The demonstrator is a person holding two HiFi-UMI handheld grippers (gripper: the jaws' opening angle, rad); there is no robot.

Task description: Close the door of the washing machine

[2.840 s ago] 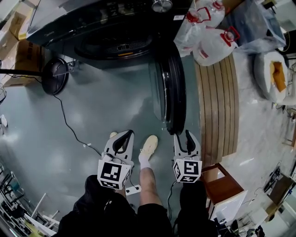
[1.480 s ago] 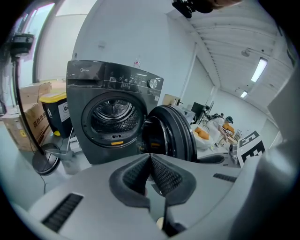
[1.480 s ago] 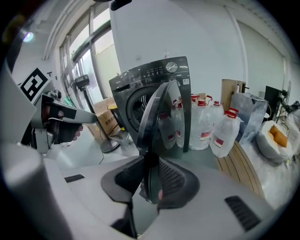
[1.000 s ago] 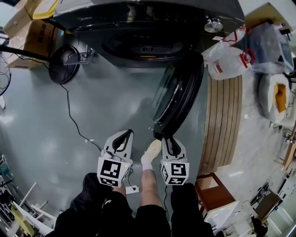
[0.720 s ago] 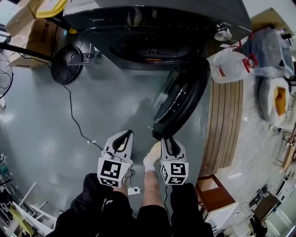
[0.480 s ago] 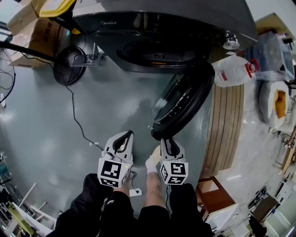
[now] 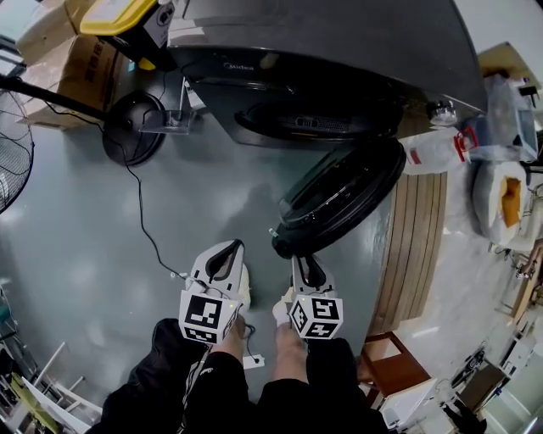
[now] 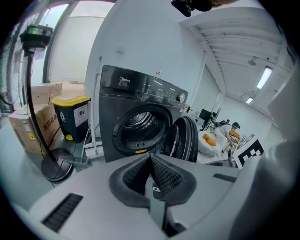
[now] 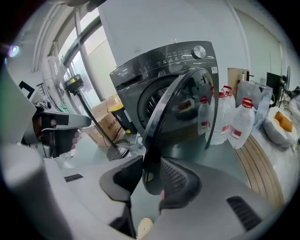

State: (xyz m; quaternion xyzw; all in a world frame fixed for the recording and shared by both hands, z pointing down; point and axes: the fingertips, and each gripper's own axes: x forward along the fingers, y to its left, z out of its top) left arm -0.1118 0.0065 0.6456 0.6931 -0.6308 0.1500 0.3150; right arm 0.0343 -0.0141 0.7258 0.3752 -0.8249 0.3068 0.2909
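Observation:
A dark grey washing machine (image 7: 322, 51) stands at the top of the head view, its drum mouth (image 8: 136, 126) uncovered. Its round door (image 7: 344, 191) hangs about half swung, hinged on the right. My right gripper (image 7: 304, 254) has the door's free edge (image 9: 151, 140) between its pads; the jaws are opening while both pads still touch the rim. My left gripper (image 7: 225, 247) hovers over the floor left of the door, shut and empty, pads (image 8: 164, 176) together. In the right gripper view the door (image 9: 183, 108) half hides the machine (image 9: 154, 65).
A fan base (image 7: 134, 127) with a trailing cable (image 7: 144, 220) sits left of the machine, by cardboard boxes (image 7: 81, 63) and a yellow-lidded bin (image 7: 127, 17). White jugs (image 7: 433, 148), a slatted wooden platform (image 7: 416, 246) and bags (image 7: 501, 191) fill the right. The person's legs stand below.
The door has swung from nearly square to the machine toward its front. Both grippers moved forward and left with it; the right one kept the door's edge.

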